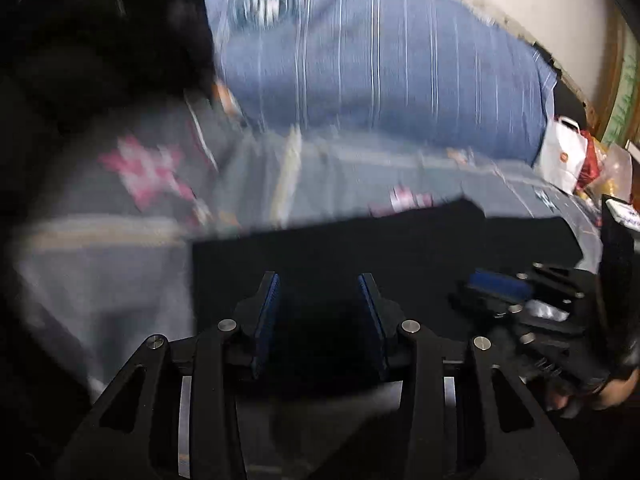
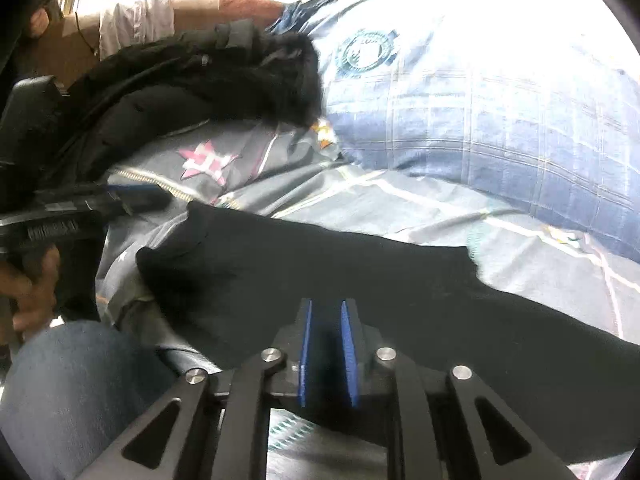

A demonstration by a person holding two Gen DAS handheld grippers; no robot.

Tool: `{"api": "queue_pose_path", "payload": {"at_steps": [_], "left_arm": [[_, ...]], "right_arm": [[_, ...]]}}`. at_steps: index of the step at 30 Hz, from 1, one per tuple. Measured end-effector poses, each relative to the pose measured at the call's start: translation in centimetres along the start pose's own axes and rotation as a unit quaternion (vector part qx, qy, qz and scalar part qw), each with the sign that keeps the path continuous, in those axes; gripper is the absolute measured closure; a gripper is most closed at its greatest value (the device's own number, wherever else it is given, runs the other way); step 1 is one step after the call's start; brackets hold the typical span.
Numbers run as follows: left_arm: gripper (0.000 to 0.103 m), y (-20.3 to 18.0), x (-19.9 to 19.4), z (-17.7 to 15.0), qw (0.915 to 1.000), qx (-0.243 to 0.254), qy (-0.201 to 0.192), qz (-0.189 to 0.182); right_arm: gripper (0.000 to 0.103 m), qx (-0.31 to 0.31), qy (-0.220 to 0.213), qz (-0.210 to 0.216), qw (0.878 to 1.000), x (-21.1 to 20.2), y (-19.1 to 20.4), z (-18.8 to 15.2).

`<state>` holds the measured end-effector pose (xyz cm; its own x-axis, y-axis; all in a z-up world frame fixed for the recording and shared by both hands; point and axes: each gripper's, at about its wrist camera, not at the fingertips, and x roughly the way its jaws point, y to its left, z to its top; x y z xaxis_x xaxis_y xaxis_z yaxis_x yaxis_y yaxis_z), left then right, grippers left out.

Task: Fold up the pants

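Left to right. Your left hand-held gripper (image 1: pixel 318 280) sits over the near edge of the black pants (image 1: pixel 360 248), blue pads (image 1: pixel 266 320) spread with a clear gap, nothing between them; the left wrist view is motion-blurred. In the right wrist view the same gripper (image 2: pixel 136 196) shows at the left edge, your hand (image 2: pixel 32 284) on its grip, above the grey star-print bed sheet (image 2: pixel 248 168). A black fur-trimmed jacket (image 2: pixel 192 92) is heaped behind it.

The pants (image 2: pixel 320 264) lie flat across the bed, running from near your denim-clad knee (image 2: pixel 76 392) out to the right, the far left corner bunched up a little.

Your right hand-held gripper (image 2: pixel 325 304) is low over the pants' near edge, pads (image 2: pixel 306 352) apart by a narrow slot. Can't tell whether any cloth sits in that slot. In the left wrist view it (image 1: pixel 500 284) is beside the pants' right end.

A blue checked duvet (image 2: pixel 480 112) is piled behind; a white bag (image 1: pixel 562 156) at far right.
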<state>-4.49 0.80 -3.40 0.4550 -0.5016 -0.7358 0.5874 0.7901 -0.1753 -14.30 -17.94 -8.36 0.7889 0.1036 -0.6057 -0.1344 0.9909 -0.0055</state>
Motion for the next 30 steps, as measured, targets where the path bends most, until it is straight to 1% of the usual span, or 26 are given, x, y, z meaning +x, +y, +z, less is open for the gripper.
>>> {"api": "queue_pose_path", "payload": {"at_steps": [2,3,4,5,7,8,10,11,12,13,14,15,16,17,18,19,20,21,22,23,24,25,26,27,28,30], "left_arm": [[0.064,0.1,2.4,-0.9,0.9967,-0.003,0.081,-0.012],[0.064,0.1,3.1,-1.3,0.9949,0.000,0.100,-0.011],[0.064,-0.3,2.7,-1.6,0.9962,0.017,0.085,-0.009],[0.064,-0.6,2.6,-1.6,0.9957,0.027,0.089,-0.006],[0.064,-0.6,2.1,-1.3,0.9956,0.022,0.091,-0.003],[0.064,-0.6,1.7,-0.9,0.9960,0.015,0.088,-0.001],[0.064,-0.8,0.9,0.0,0.9973,0.010,0.072,0.011],[0.064,-1.0,0.5,0.5,0.9980,0.010,0.060,0.017],[0.064,-1.1,0.2,1.3,0.9986,0.007,0.049,0.019],[0.064,-1.6,-0.3,2.2,0.9993,-0.003,0.035,0.013],[0.064,-1.7,-0.7,2.9,0.9996,-0.014,0.025,0.000],[0.064,-2.1,-1.2,3.6,0.9993,-0.029,0.015,-0.018],[0.064,-2.8,-1.5,4.5,0.9975,-0.051,0.009,-0.048],[0.057,-3.5,-1.7,5.2,0.9953,-0.066,0.008,-0.070],[0.044,-4.3,-1.7,5.8,0.9920,-0.082,0.007,-0.095],[0.038,-5.5,-1.5,6.4,0.9883,-0.095,0.007,-0.119],[0.035,-6.7,-1.0,6.9,0.9835,-0.106,0.009,-0.146],[0.035,-7.9,-0.5,7.2,0.9812,-0.109,0.012,-0.159],[0.035,-9.7,0.7,7.5,0.9806,-0.101,0.020,-0.167],[0.035,-11.0,1.6,7.6,0.9812,-0.092,0.028,-0.167],[0.035,-12.2,2.6,7.7,0.9817,-0.082,0.037,-0.168],[0.035,-13.8,4.3,7.6,0.9814,-0.068,0.050,-0.172],[0.035,-14.8,5.4,7.7,0.9817,-0.059,0.060,-0.171],[0.035,-15.7,6.6,7.6,0.9819,-0.049,0.070,-0.169],[0.035,-16.6,8.0,7.5,0.9818,-0.038,0.079,-0.168],[0.035,-17.7,9.4,7.5,0.9808,-0.030,0.088,-0.172]], "right_arm": [[0.088,-0.021,0.036,0.001,0.999,1.7,0.9,-0.7],[0.087,-0.033,0.055,-0.003,0.998,2.5,1.3,-1.2],[0.087,-0.041,0.039,-0.006,0.998,2.0,1.5,-1.4],[0.087,-0.047,0.050,0.002,0.998,1.9,1.7,-1.4],[0.087,-0.047,0.058,0.013,0.997,1.2,1.3,-1.3],[0.087,-0.034,0.057,0.024,0.998,0.4,0.6,-1.1],[0.087,0.008,0.030,0.017,0.999,-2.0,-2.1,-0.8],[0.086,0.043,0.009,0.005,0.999,-3.9,-4.4,-0.9],[0.085,0.080,-0.007,-0.013,0.997,-5.6,-6.8,-1.0],[0.081,0.124,-0.022,-0.039,0.991,-7.6,-9.7,-1.6],[0.079,0.159,-0.033,-0.065,0.985,-9.5,-12.1,-2.3],[0.075,0.192,-0.042,-0.094,0.976,-11.3,-14.5,-3.2],[0.071,0.229,-0.051,-0.126,0.964,-13.1,-17.1,-4.4],[0.069,0.272,-0.057,-0.155,0.948,-15.0,-20.0,-5.9],[0.069,0.333,-0.060,-0.174,0.925,-16.9,-23.0,-8.0],[0.069,0.380,-0.068,-0.177,0.905,-18.3,-25.1,-9.7],[0.069,0.448,-0.090,-0.167,0.873,-20.0,-27.5,-12.0],[0.067,0.497,-0.106,-0.159,0.847,-21.0,-29.1,-13.7],[0.064,0.541,-0.123,-0.144,0.819,-21.9,-30.6,-15.7],[0.064,0.555,-0.127,-0.130,0.812,-22.3,-31.5,-16.6],[0.064,0.558,-0.124,-0.117,0.812,-22.3,-32.1,-17.0],[0.064,0.557,-0.124,-0.101,0.815,-22.2,-32.5,-17.2],[0.064,0.557,-0.130,-0.064,0.817,-22.0,-33.0,-17.4],[0.064,0.560,-0.132,-0.035,0.817,-21.7,-33.5,-17.4],[0.064,0.558,-0.131,-0.018,0.819,-21.4,-33.9,-17.3],[0.061,0.541,-0.128,0.017,0.831,-20.5,-34.7,-16.5]]}}
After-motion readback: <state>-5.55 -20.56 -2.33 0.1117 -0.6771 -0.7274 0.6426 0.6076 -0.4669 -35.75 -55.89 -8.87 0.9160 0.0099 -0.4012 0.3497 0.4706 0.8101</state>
